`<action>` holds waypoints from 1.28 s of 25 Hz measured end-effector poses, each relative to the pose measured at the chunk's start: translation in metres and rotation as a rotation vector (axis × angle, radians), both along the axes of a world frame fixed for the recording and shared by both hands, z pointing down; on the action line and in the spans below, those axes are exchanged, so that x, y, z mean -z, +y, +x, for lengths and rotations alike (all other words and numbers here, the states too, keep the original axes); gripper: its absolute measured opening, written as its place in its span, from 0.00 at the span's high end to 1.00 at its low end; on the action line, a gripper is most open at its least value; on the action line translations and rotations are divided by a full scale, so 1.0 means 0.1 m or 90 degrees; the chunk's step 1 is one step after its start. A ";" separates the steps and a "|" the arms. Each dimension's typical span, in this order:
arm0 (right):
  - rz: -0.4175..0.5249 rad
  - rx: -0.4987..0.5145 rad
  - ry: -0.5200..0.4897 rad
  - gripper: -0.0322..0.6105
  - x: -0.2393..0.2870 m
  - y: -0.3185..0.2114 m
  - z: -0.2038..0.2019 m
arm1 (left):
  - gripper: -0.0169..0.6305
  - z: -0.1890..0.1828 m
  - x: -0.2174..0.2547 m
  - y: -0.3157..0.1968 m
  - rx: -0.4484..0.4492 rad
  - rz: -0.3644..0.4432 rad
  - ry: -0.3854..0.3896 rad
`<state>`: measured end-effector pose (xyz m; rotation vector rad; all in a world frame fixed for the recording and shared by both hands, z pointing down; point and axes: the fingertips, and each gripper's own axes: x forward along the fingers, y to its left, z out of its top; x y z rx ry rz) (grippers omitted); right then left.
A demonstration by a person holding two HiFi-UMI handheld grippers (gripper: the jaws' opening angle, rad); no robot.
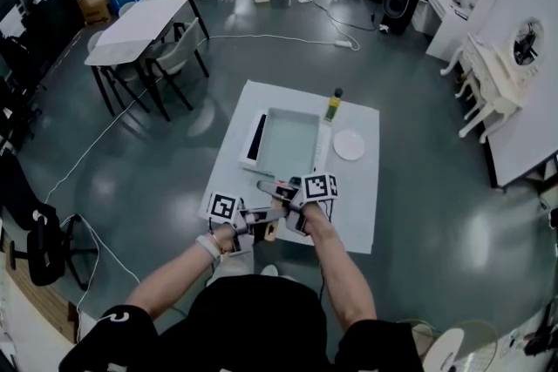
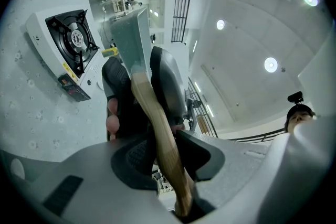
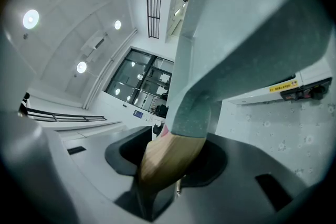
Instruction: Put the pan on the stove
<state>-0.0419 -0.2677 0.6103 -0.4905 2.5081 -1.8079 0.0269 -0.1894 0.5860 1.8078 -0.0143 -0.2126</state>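
Left gripper (image 2: 157,157): jaws pinching the wooden handle (image 2: 149,107) of the pan, pads pressed on both sides, nothing else in there. Right gripper (image 3: 167,176): same handle, clamped further up, just where the wood meets the pan (image 3: 247,34). So I have a two-gripper hold on one handle, and neither is free.

The pan is a pale green rectangular one. In the head view it sits out in front of both grippers, over the stove (image 2: 50,34) and covering most of it. In the left gripper view I see the pan edge-on, and the black burner (image 2: 73,39) shows uncovered beside it. In the right gripper view the pan's wide face fills the top and the stove's side with a yellow label sits below it. I can't tell if the pan base touches the stove; it looks off the burner to me.

Further out on the white tabletop (image 1: 357,196) there is a bottle (image 1: 333,104) and a small white plate (image 1: 349,145), both right of the stove and clear of the pan.

Progress: pickup done, carry mostly done. Left to do: level the pan, centre it on the burner, set it down, let go with both grippers.
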 end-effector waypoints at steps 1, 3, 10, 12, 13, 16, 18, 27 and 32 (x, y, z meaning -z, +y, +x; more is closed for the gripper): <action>0.000 -0.001 0.000 0.70 0.00 -0.02 -0.02 | 0.81 -0.02 0.00 -0.02 -0.001 0.001 0.001; 0.002 -0.001 0.000 0.70 0.01 -0.06 -0.05 | 0.81 -0.05 0.01 -0.06 -0.002 0.003 0.001; 0.007 -0.004 0.007 0.70 -0.02 -0.17 -0.09 | 0.81 -0.09 -0.01 -0.16 -0.009 0.007 0.007; 0.002 -0.006 0.008 0.70 -0.04 -0.19 -0.12 | 0.81 -0.12 -0.03 -0.19 -0.011 0.008 0.006; 0.001 -0.007 0.006 0.70 -0.05 -0.21 -0.12 | 0.81 -0.13 -0.03 -0.20 -0.012 0.007 0.006; 0.002 -0.010 0.002 0.70 -0.05 -0.24 -0.14 | 0.81 -0.14 -0.05 -0.23 -0.017 0.002 0.002; 0.003 -0.014 0.004 0.70 -0.07 -0.28 -0.14 | 0.81 -0.15 -0.06 -0.26 -0.020 0.003 -0.001; -0.015 -0.019 -0.003 0.70 -0.17 -0.41 -0.23 | 0.81 -0.24 -0.18 -0.39 -0.025 -0.015 -0.007; -0.021 -0.018 -0.006 0.70 -0.27 -0.47 -0.31 | 0.81 -0.32 -0.24 -0.46 -0.030 -0.019 -0.002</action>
